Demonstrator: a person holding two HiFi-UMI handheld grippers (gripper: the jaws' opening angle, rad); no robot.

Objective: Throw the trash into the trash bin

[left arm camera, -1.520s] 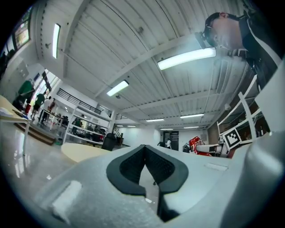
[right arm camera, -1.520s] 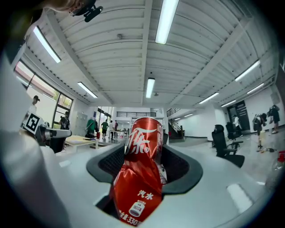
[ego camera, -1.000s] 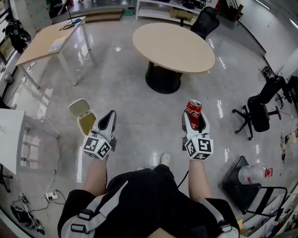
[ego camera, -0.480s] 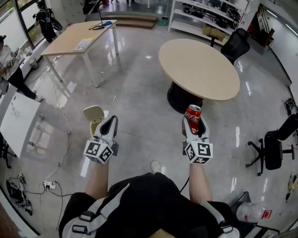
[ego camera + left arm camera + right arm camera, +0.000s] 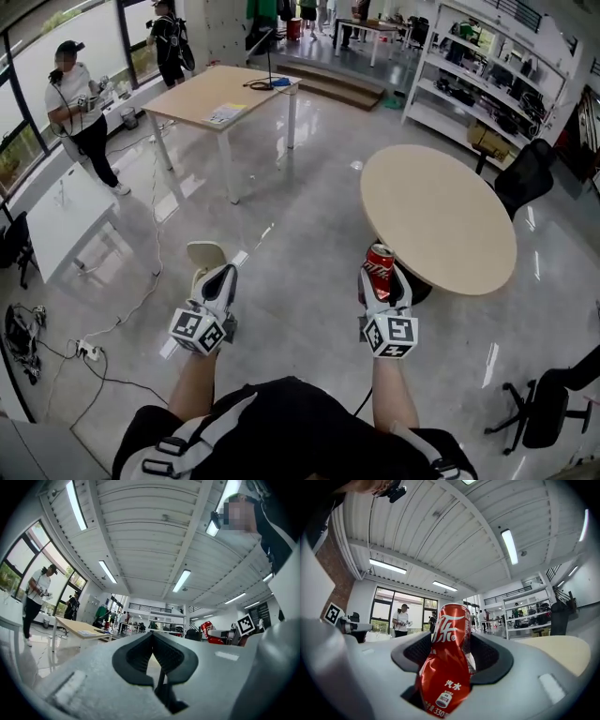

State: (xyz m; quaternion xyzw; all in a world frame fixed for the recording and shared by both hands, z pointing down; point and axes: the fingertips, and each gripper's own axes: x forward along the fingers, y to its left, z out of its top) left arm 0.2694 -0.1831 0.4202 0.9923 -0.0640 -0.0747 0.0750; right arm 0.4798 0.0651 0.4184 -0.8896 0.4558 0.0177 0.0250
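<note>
Two grippers are in view, side by side over the glossy floor (image 5: pixel 300 234).

1. Left gripper (image 5: pixel 223 278): its jaws are closed tip to tip, and the left gripper view (image 5: pixel 152 636) shows nothing between them.
2. Trash bin (image 5: pixel 205 254): the cream bin stands on the floor with its lid raised, just beyond the left gripper's tips, which cover part of it.
3. Right gripper (image 5: pixel 379 278): its jaws are clamped on the dented red can (image 5: pixel 379 262). In the right gripper view (image 5: pixel 450 640) the can (image 5: pixel 445 667) fills the gap between the pads.
4. Can orientation: the long axis runs along the jaws. The base sits toward the gripper body and the top rim points forward, away from the person.

Changes against the earlier frames:
- The bin stood clear to the left of the left gripper; it now lies directly ahead of it.
- The round table (image 5: pixel 441 220) has shifted from the upper centre to the right.
- The rectangular table (image 5: pixel 211 94) has come toward the centre.
- A person (image 5: pixel 80 108) by the window has come into view.
- The grip on the can is unchanged.
</note>
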